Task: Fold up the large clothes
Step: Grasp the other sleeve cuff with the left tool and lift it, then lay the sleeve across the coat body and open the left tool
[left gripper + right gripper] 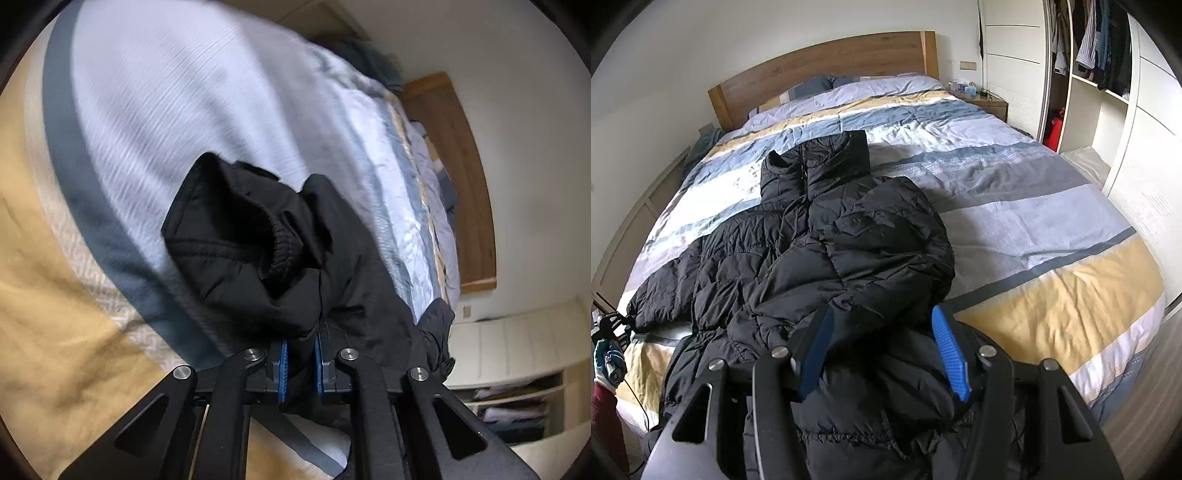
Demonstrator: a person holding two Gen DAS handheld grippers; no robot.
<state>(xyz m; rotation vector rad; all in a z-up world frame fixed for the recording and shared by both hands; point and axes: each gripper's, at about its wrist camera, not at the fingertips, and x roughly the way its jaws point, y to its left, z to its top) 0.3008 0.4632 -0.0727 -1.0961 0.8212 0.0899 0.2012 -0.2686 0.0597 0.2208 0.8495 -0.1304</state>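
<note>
A black puffer jacket (827, 251) lies on the striped bed (1052, 236), collar toward the headboard, its right sleeve folded across the body. My right gripper (882, 350) is open, its blue pads wide apart over the jacket's lower part. My left gripper (300, 363) is shut on the jacket's left sleeve (266, 251), near the ribbed cuff, holding it above the bedcover; this gripper also shows at the bed's left edge in the right wrist view (613, 328).
A wooden headboard (827, 70) and pillows are at the far end. A nightstand (986, 99) and an open wardrobe (1089, 55) stand on the right. A wall runs along the bed's left side.
</note>
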